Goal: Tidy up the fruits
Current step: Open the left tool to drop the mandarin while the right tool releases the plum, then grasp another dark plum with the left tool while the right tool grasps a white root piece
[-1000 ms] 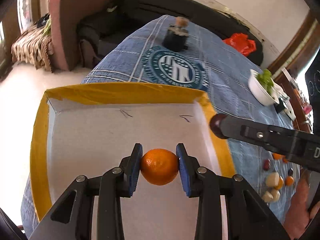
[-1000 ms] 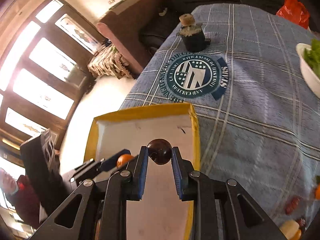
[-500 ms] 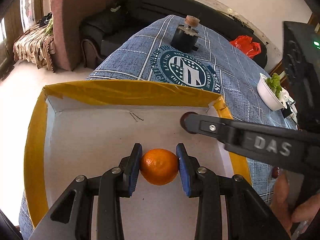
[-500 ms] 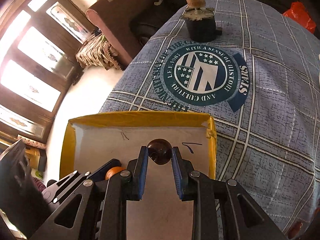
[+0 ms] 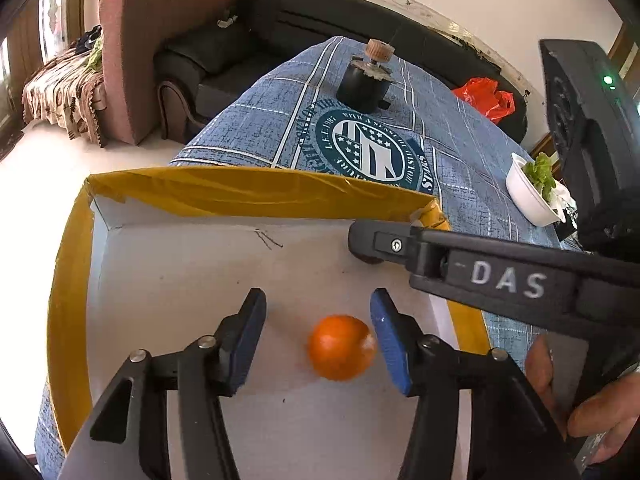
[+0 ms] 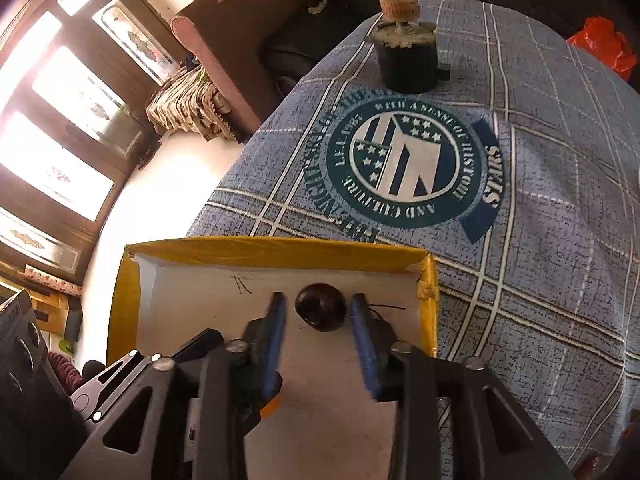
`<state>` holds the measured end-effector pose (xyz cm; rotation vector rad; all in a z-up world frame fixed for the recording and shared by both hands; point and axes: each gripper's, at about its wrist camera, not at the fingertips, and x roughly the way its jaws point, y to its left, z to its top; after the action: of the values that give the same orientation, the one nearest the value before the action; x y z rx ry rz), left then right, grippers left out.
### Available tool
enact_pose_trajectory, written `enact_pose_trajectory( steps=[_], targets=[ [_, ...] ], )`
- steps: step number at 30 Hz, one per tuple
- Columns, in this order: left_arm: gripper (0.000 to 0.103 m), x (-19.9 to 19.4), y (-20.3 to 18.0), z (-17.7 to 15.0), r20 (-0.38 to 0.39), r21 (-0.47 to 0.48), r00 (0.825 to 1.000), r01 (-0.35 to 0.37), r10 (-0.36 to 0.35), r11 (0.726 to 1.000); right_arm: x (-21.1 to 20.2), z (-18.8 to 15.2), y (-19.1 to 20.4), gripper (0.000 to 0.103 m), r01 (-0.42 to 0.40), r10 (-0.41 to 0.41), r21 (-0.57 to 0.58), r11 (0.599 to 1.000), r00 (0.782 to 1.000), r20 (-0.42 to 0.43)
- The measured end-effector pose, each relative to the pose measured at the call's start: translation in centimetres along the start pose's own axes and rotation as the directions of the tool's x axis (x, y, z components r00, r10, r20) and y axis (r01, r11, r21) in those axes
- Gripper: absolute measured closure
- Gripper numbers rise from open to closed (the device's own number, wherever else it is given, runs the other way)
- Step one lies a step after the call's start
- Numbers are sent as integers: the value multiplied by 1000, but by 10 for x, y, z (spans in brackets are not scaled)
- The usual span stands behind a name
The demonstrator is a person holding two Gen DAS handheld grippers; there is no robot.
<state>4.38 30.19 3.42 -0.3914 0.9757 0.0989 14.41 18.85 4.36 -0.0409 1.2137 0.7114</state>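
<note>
Both sets of jaws have just been opening over the white cardboard tray with yellow-taped rim [image 5: 68, 280]. The left gripper [image 5: 318, 336] stands parted around the round orange fruit [image 5: 340, 347], released on the tray floor. The right gripper [image 6: 320, 322] straddles the dark brown round fruit [image 6: 321, 307], pads clear.

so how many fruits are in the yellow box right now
2: an orange on the box floor between the open left gripper, and a dark round fruit near the far wall between the open right gripper.
</note>
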Motion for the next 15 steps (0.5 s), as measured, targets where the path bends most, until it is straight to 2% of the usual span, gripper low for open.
enact_pose_trajectory(
  steps=[6,15],
  targets=[
    [47,-7,-2,-1,11,-8,1000,8,-7,1000,-17,-4,-1,51,-13,13,6,1000,999,35],
    [43,-31,-3,-11,41,-25,999,11,-10,1000,-68,-21,-22,51,-78,67,90,993,991,114]
  ],
)
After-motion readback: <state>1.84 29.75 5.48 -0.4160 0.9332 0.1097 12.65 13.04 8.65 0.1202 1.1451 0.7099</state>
